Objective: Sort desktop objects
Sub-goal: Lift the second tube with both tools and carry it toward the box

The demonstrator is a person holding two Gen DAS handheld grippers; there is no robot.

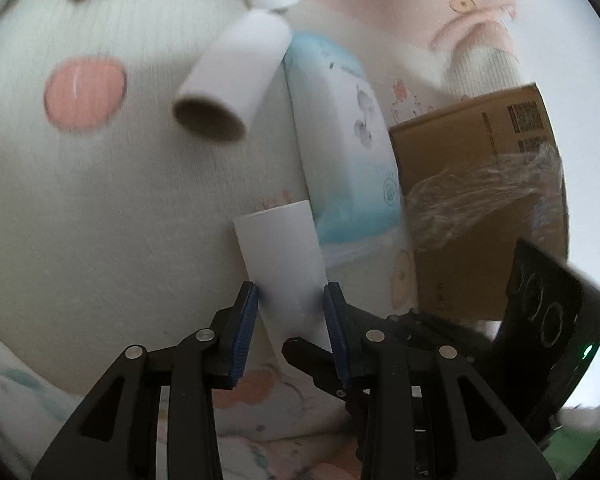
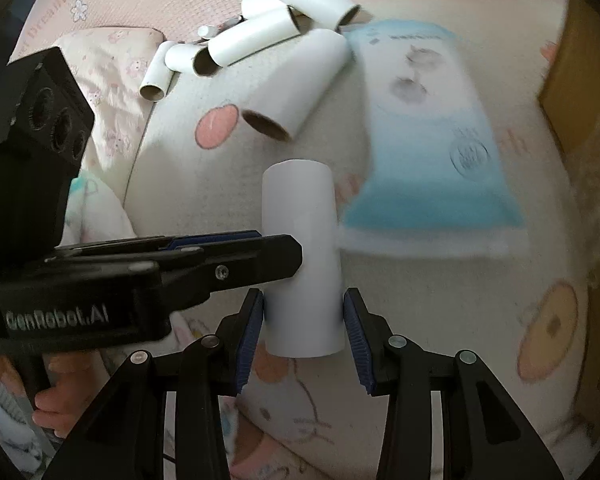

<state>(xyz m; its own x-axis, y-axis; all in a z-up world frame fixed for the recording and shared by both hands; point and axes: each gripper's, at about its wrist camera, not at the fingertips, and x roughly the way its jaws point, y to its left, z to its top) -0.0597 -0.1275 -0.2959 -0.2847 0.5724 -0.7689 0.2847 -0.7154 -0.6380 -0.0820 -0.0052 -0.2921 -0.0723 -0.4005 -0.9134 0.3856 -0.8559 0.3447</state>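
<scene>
a white cardboard tube (image 2: 300, 256) stands between both tongs at once, its long axis running straight ahead of the right tongs (image 2: 304, 320). those are clamped across its near end. the left tongs (image 1: 291, 304) reach in from the side and bracket its middle; whether they press it i cannot tell. the tube hangs above the cartoon-print bedding (image 2: 440, 380), near the pale blue tissue pack (image 2: 428, 136) and the pile of empty white tubes (image 2: 256, 40).

Home bedroom: cartoon-print bedding (image 2: 500, 360).
</scene>
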